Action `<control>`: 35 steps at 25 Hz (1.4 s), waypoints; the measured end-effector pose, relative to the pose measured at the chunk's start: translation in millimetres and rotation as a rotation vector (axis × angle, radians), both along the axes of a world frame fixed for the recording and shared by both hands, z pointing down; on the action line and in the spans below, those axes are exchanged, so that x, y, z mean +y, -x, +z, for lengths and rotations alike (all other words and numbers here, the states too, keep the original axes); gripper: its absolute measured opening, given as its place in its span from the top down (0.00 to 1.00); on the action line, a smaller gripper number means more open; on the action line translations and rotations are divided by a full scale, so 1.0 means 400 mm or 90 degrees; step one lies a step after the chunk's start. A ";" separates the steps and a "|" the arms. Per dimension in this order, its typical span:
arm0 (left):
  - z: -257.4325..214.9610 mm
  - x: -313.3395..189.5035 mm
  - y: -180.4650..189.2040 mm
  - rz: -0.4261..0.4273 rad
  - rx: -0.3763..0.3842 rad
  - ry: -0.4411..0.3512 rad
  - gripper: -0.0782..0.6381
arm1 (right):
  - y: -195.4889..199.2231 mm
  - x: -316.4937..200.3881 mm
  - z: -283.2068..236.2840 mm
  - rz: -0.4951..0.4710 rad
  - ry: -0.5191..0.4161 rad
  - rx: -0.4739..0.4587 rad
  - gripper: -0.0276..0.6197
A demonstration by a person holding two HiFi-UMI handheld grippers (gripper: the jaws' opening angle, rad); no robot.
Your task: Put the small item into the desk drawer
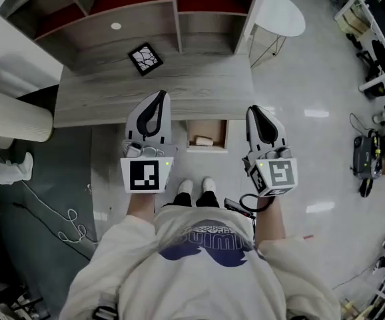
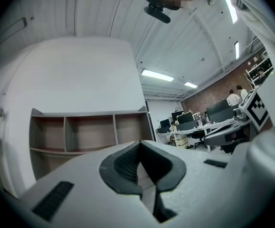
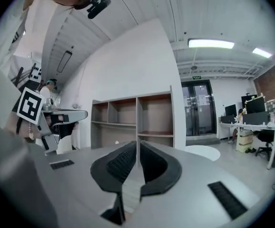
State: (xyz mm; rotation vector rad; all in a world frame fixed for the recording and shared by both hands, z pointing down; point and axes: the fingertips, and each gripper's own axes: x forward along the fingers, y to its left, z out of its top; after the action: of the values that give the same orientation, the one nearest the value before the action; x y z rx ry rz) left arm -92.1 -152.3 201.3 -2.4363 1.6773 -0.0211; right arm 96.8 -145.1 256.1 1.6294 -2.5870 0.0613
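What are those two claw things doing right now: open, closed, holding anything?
Left gripper: closed, nothing in it.
Right gripper: closed, nothing in it.

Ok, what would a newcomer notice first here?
The left claw and right claw, both shut and empty, hover side by side at the grey desk's front edge. Between them the open drawer holds a small pale item, and a black-and-white patterned square lies farther back on the desk.

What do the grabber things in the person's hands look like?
The left gripper and right gripper are pale grey, pointed shells with black ribbed pads. Each carries a cube with black-and-white square markers. A black cable loops near the right one. Sleeves are cream.
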 end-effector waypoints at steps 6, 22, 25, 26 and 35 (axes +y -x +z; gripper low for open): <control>-0.054 -0.003 -0.027 0.009 0.010 -0.029 0.88 | -0.015 0.010 -0.082 0.025 -0.069 -0.005 0.94; -0.111 -0.041 -0.082 0.034 0.018 -0.093 0.88 | -0.046 -0.055 -0.157 0.088 -0.155 0.029 0.96; -0.101 -0.050 -0.082 0.030 0.022 -0.079 0.88 | -0.043 -0.067 -0.159 0.088 -0.156 0.030 0.96; -0.101 -0.051 -0.081 0.028 0.023 -0.079 0.88 | -0.041 -0.069 -0.160 0.087 -0.157 0.030 0.96; -0.103 -0.055 -0.065 0.020 0.020 -0.088 0.88 | -0.017 -0.085 -0.166 0.085 -0.165 0.037 0.96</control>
State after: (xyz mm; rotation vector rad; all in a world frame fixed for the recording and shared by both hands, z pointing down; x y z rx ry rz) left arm -65.9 -174.2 160.2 -2.3719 1.5960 0.1334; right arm 103.8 -179.0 189.7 1.8553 -2.5259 -0.3220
